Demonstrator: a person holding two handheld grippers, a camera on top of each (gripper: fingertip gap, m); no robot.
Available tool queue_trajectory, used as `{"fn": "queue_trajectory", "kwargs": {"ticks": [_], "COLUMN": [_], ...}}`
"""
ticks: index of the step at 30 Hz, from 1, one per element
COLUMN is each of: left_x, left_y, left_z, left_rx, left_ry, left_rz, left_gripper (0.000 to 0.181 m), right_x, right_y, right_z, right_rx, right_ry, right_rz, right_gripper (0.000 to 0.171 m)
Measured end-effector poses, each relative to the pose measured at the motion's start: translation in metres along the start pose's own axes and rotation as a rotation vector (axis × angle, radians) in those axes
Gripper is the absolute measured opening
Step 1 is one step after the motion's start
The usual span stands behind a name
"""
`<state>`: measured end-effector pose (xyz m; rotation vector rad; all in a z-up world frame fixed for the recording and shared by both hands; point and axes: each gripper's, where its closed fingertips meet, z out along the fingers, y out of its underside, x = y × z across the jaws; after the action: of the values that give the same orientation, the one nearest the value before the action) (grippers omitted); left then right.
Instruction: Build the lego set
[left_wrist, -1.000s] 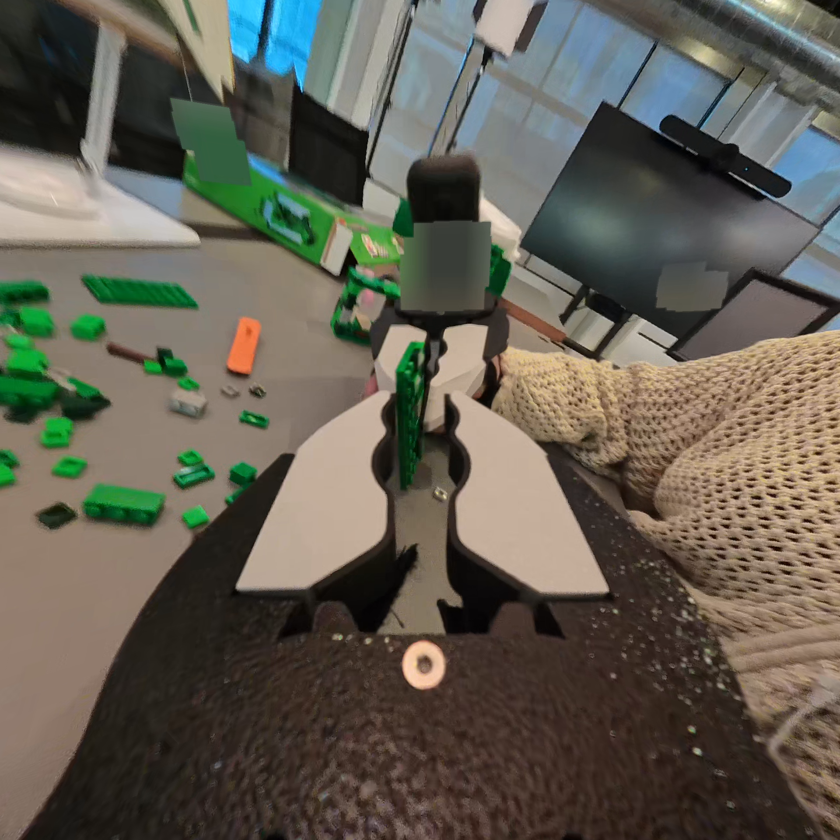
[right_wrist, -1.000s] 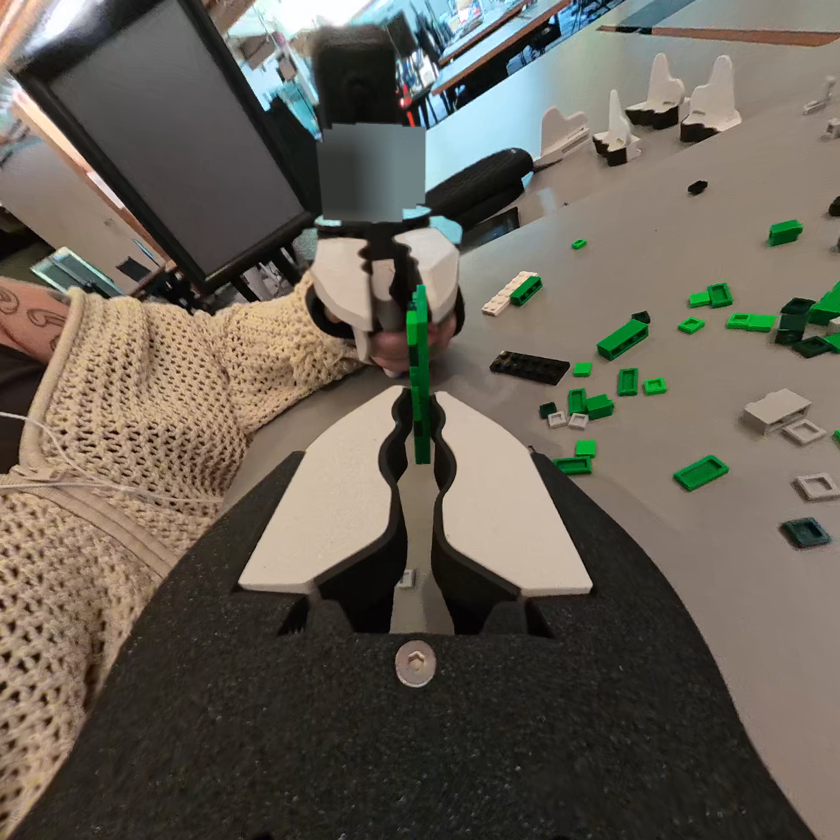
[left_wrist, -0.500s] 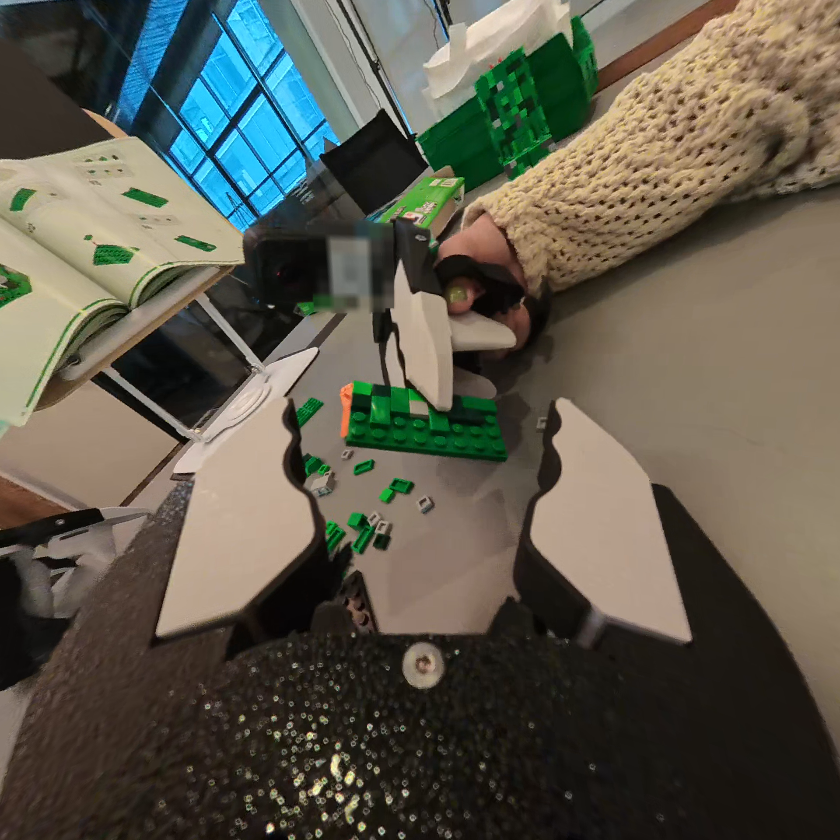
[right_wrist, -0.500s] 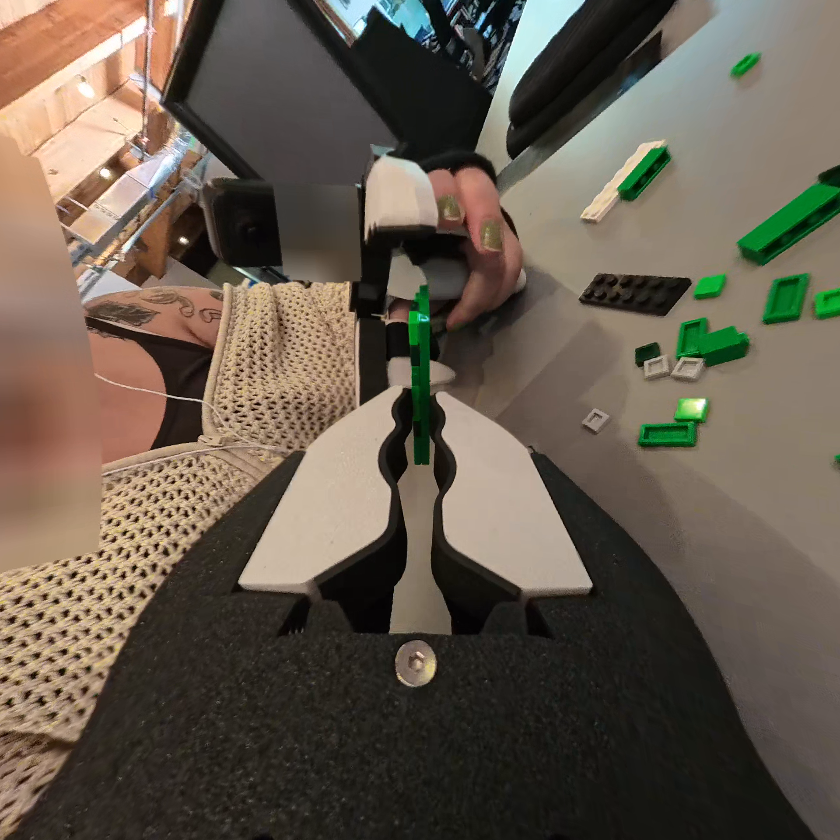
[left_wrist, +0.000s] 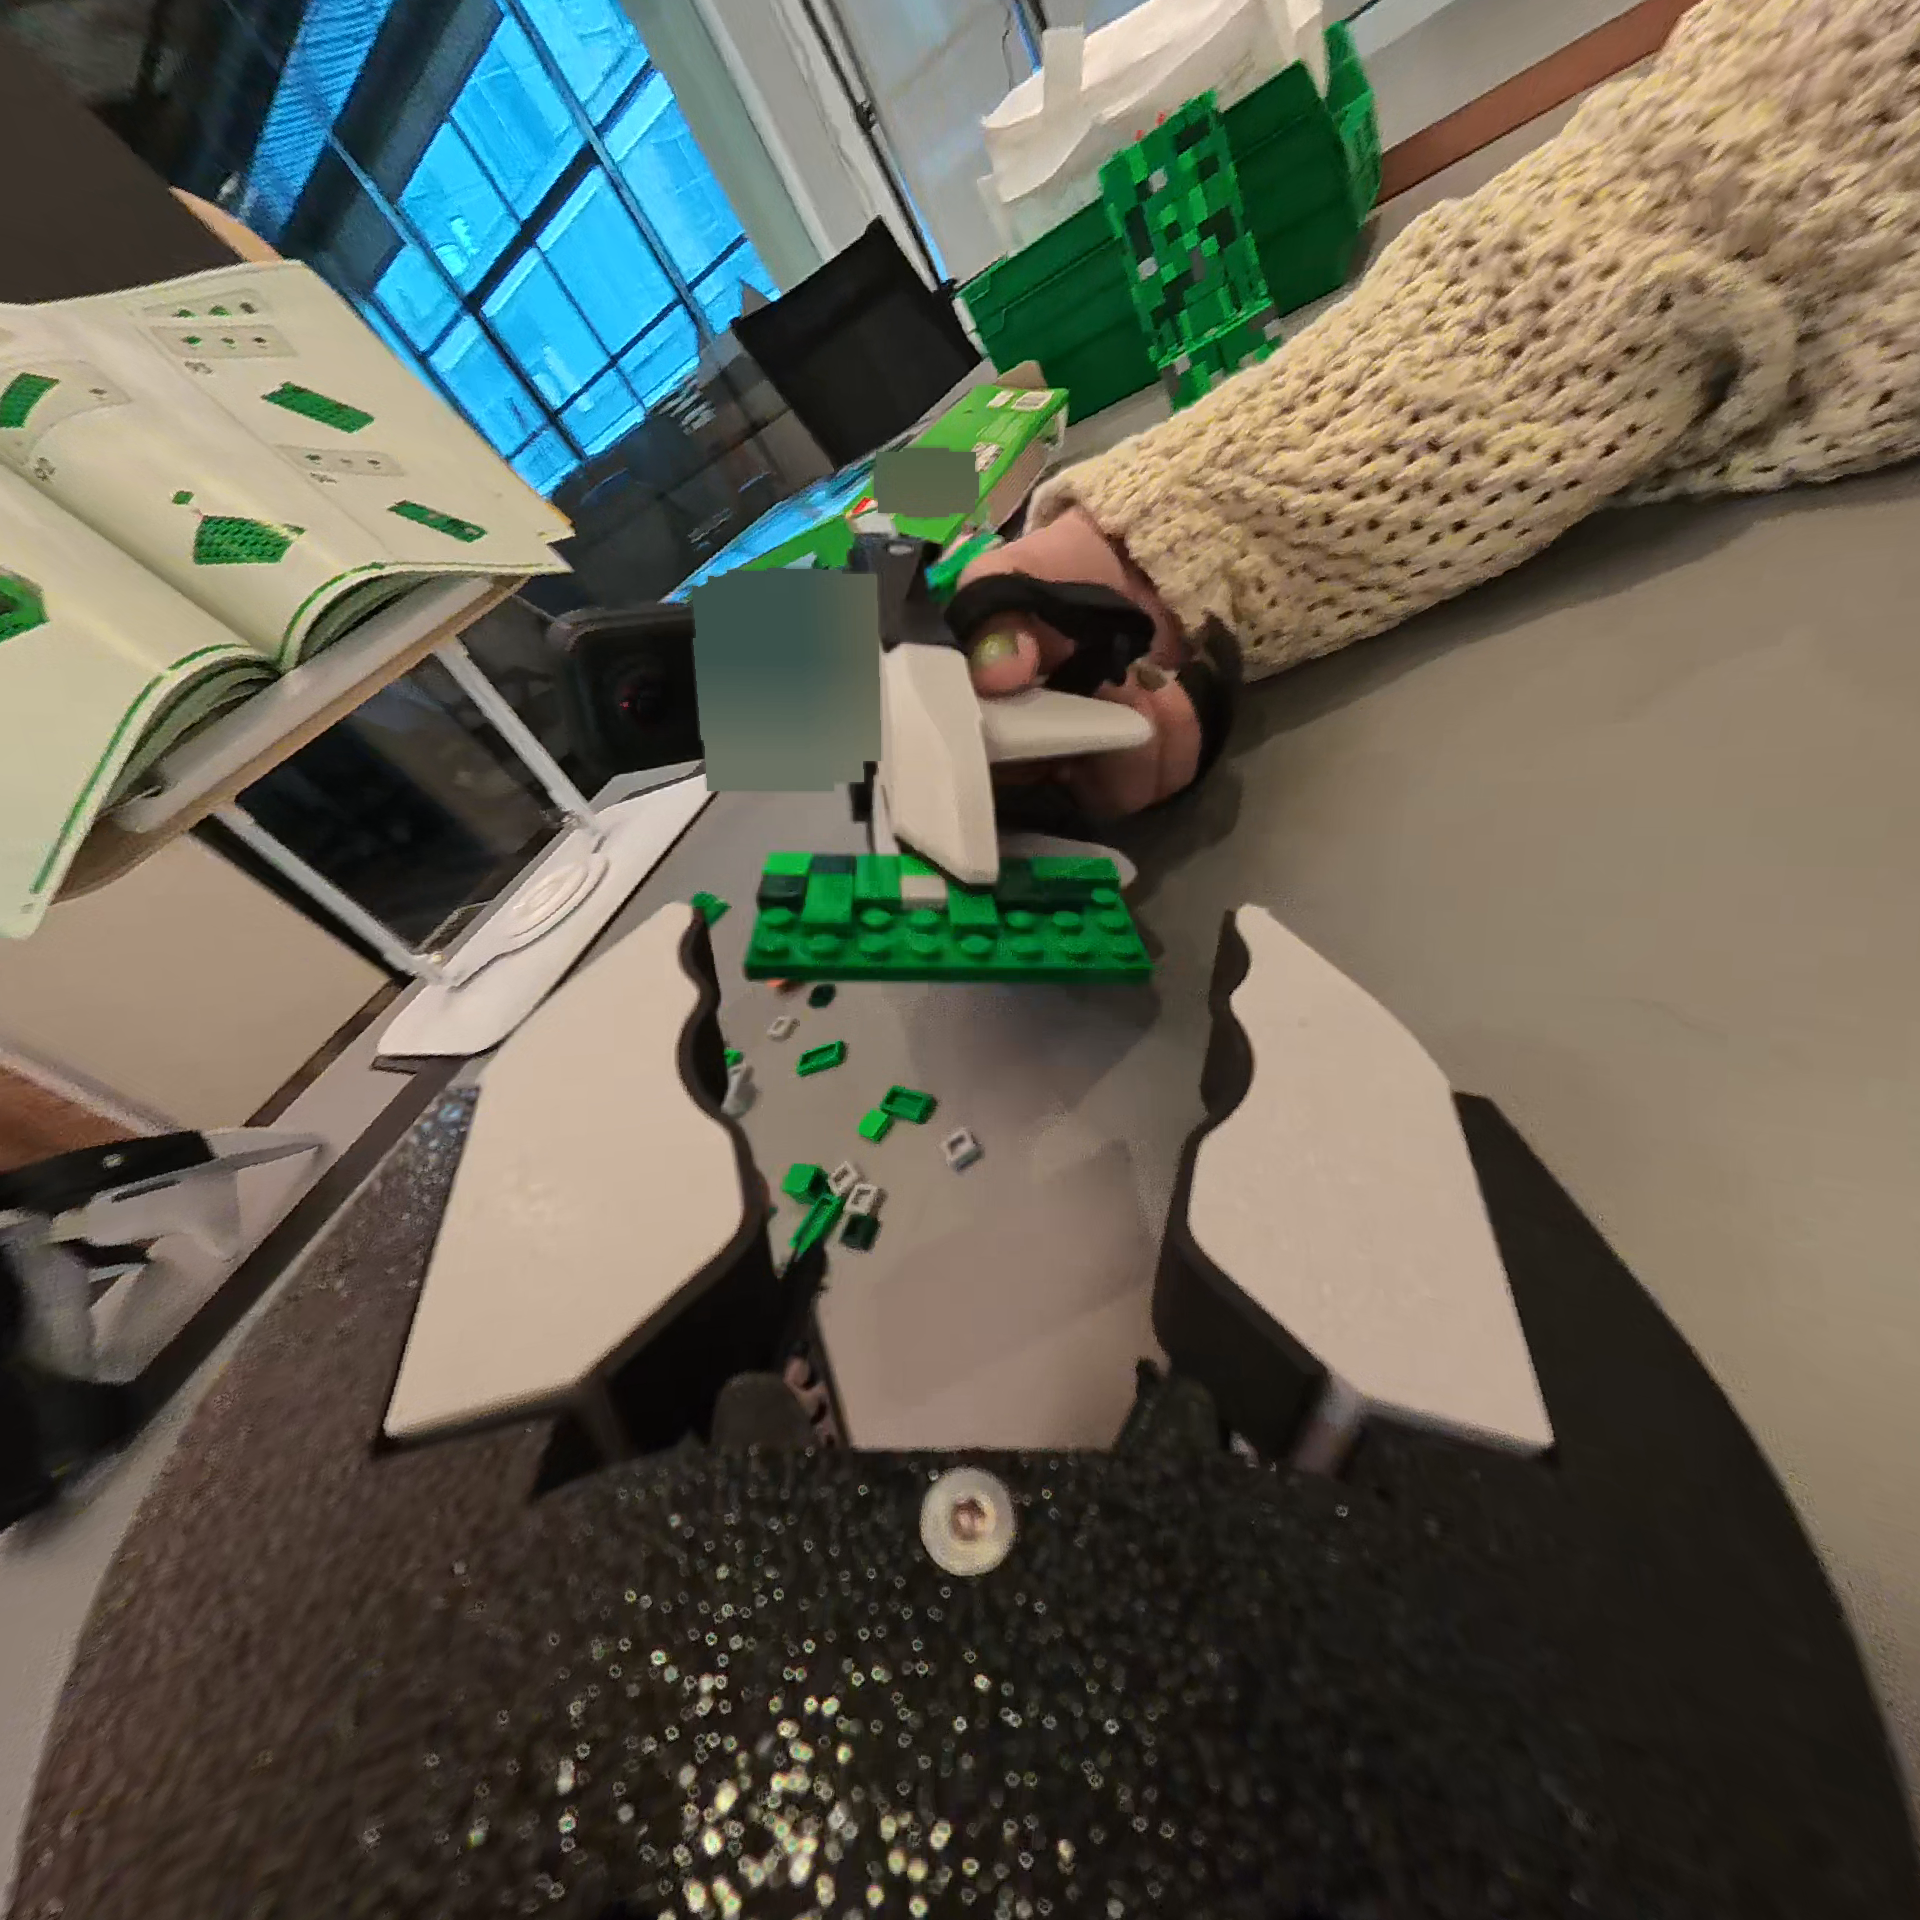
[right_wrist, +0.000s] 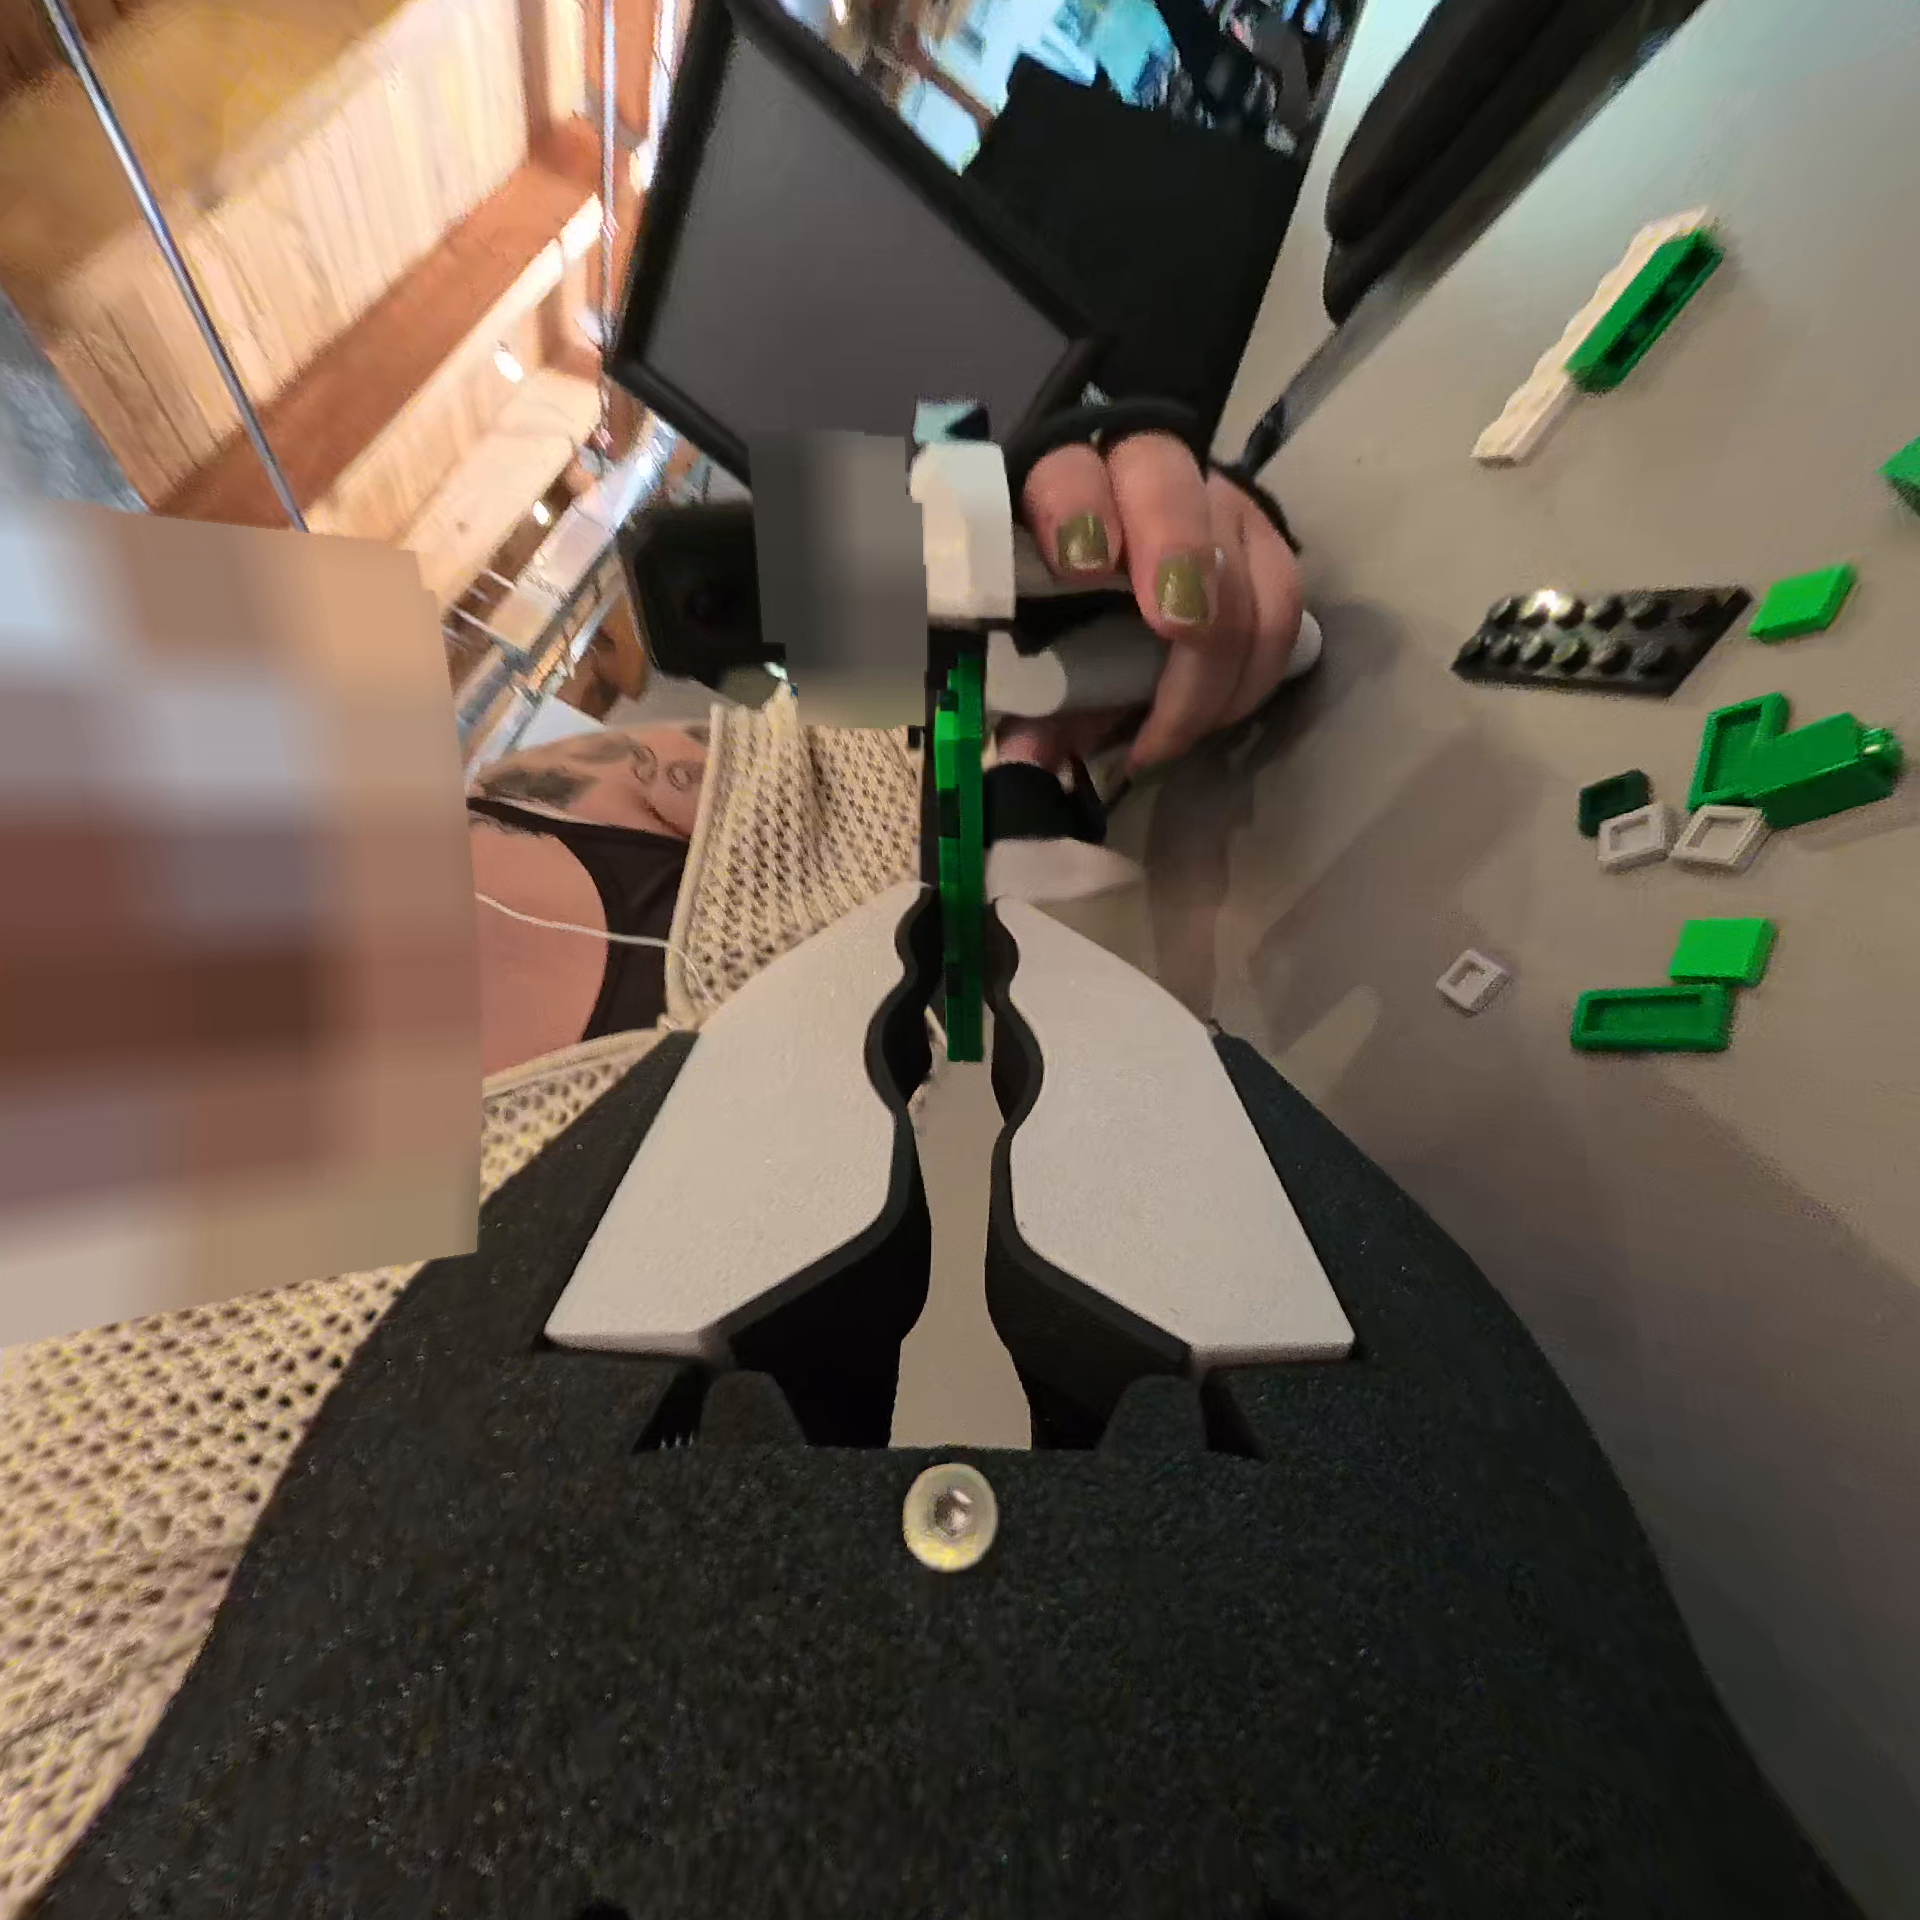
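Note:
A green Lego plate (left_wrist: 945, 940) with several small green, dark green and grey tiles along its far edge is held by my right gripper (left_wrist: 935, 821), which shows beyond it in the left wrist view. My left gripper (left_wrist: 966, 925) is open and empty, its jaws wide on either side of the plate's near edge without touching it. In the right wrist view the plate (right_wrist: 958, 790) is edge-on between the fingers of my right gripper (right_wrist: 956, 935), which is shut on it. The left gripper (right_wrist: 966, 540) and a hand (right_wrist: 1174, 582) show behind it.
Loose small green and grey pieces (left_wrist: 862, 1164) lie on the grey table (left_wrist: 1558, 883) under the plate. An open instruction booklet (left_wrist: 208, 499) stands at left. A green box and built figure (left_wrist: 1195, 249) sit at the back. A black plate (right_wrist: 1600, 639) and green bricks (right_wrist: 1787, 769) lie at right. My left and right fingertips are right by each other.
My left gripper let go of the green plate, opened wide and drew back. The right gripper kept hold of the plate, and both views have rolled.

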<state>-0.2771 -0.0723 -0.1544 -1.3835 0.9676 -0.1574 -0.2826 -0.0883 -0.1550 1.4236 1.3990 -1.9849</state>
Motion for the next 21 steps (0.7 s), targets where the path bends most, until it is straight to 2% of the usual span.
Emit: {"fn": "queue_trajectory", "kwargs": {"ticks": [5,21], "left_x": [-0.0112,-0.0119], "left_y": [0.0046,0.0011], "left_z": [0.0011,-0.0029], "left_rx": [-0.029,0.004], "left_ry": [-0.082,-0.024], "left_rz": [0.005,-0.093], "left_gripper": [0.074,0.075], "right_x": [0.0004,0.0007], "right_y": [-0.0057,-0.0054], "right_z": [-0.0018,0.0002], "right_rx": [0.050,0.064], "right_ry": [-0.009,0.043], "right_rz": [0.023,-0.048], "right_gripper": [0.006,0.006]}}
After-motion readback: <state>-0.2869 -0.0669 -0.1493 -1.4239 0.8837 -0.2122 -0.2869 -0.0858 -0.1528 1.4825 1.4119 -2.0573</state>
